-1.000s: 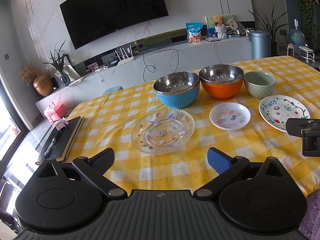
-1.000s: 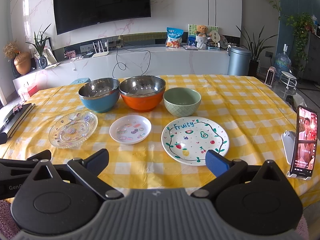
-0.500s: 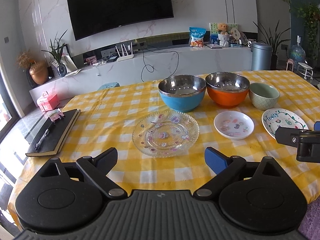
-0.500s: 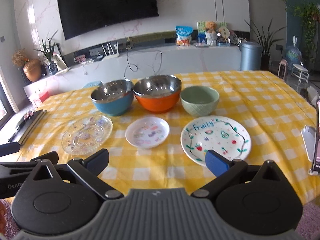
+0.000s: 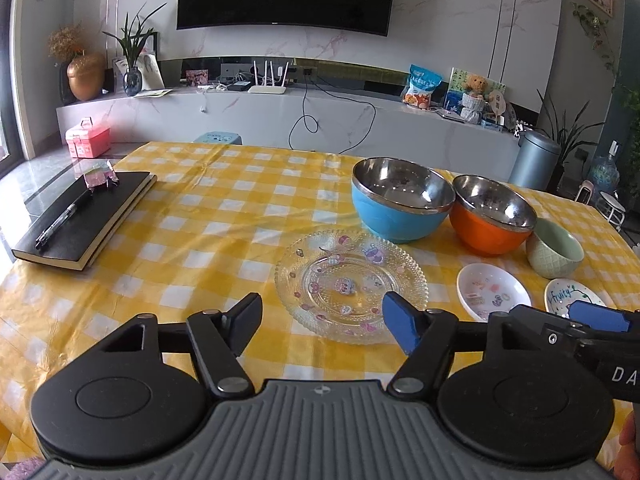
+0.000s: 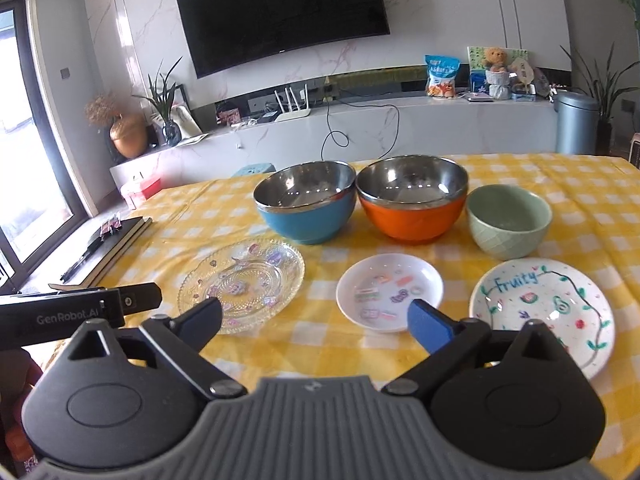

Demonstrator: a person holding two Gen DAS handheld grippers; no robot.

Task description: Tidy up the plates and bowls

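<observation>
Risk first: I judge the glass plate [image 5: 351, 286] the likeliest trouble. It lies flat on the cloth with a thin beaded rim, so fingers coming in at a slant could skate over the edge or shove it toward the blue bowl [image 5: 400, 202] just behind it. The checked cloth is wrinkled near the plate, and I could drag it and shift everything on the table [image 5: 208, 216]. My two grippers also sit close side by side, so they could knock each other if both reach inward.

Left gripper [image 5: 326, 322] holds nothing; its fingers are fairly wide and closing, with only cloth and the plate's near rim showing in the gap, no pad touching it. The plate lies just ahead of the fingers and a little to their right.

Right gripper [image 6: 316, 318] is also empty, fingers wide and closing. The small white dish [image 6: 390, 292] lies just ahead, its near edge by the blue finger, not pressed. The Fruity plate [image 6: 542, 310] sits to the right, partly behind that finger's arm.

Behind the plates stand three bowls in a row: blue, orange bowl [image 6: 412, 204] close beside it or touching, then green bowl [image 6: 508, 222] just beside, all upright and empty. Nothing is stacked yet.
</observation>
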